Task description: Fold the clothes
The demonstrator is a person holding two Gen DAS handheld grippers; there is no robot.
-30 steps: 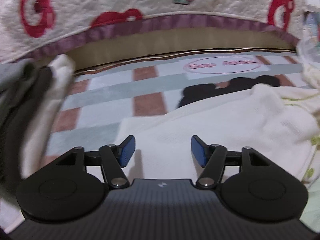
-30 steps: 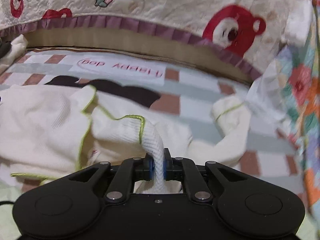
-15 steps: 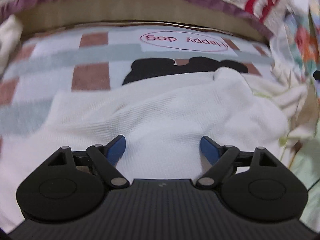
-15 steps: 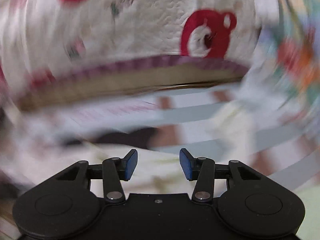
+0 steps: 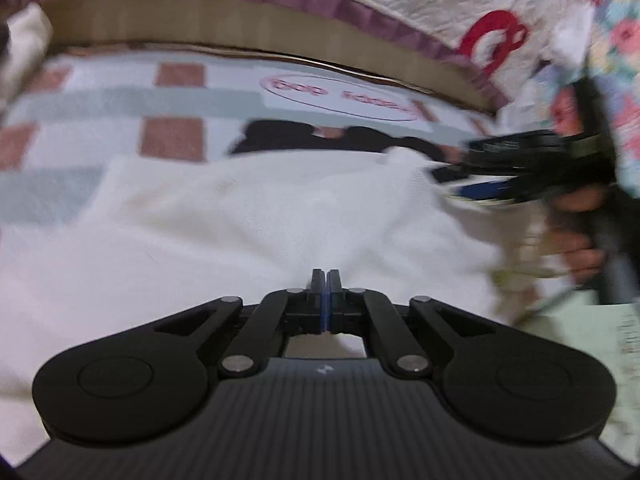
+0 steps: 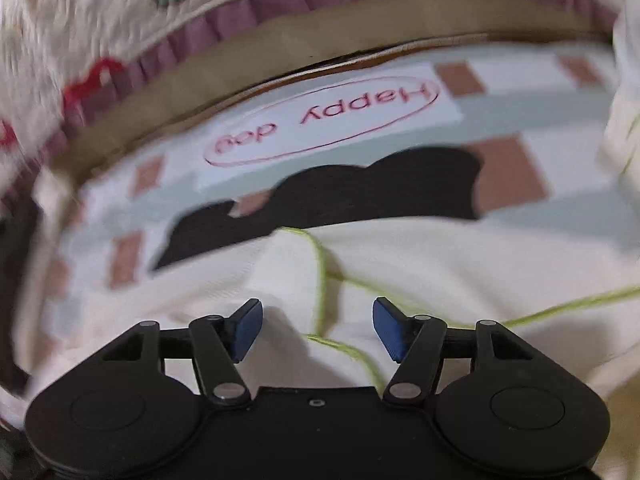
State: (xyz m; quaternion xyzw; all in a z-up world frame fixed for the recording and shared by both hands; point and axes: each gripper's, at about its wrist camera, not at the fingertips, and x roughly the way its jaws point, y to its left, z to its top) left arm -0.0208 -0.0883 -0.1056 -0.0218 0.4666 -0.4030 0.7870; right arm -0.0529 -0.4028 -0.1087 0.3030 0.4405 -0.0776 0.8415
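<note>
Cream knit, soft and limp, that's my garment (image 5: 280,216), spread flat on the checked blanket (image 5: 172,80) straight ahead of both tools. It looks light and floppy, so it will sag and drape wherever I lift it, and I judge it won't slip much on the blue pads. The best holds look like the lime-green trimmed edges (image 6: 320,276), where the seam gives the cloth some body; a pinch in the open middle would only bunch it.

My left tool (image 5: 324,304) has its jaws pressed together, right down against the cream cloth. Whether a fold of it is actually caught between the pads I can't tell; the tips meet at the fabric line and it's blurred. A second ago those jaws stood wide over the same cloth, so that's a fresh pinch.

My right tool (image 6: 316,328) is spreading, jaws opening, nothing between the pads, with the green-edged flap lying just beyond the tips. A second ago it was clamped on a twisted strip of this same garment, so that piece has been let go and now lies down on the pile.

From the left tool's view, the right tool sits off to the right over the garment's far corner. Beyond both, the blanket's "Happy dog" label (image 6: 320,120), then the quilted bear-print cover (image 5: 460,8) with its purple frill.
</note>
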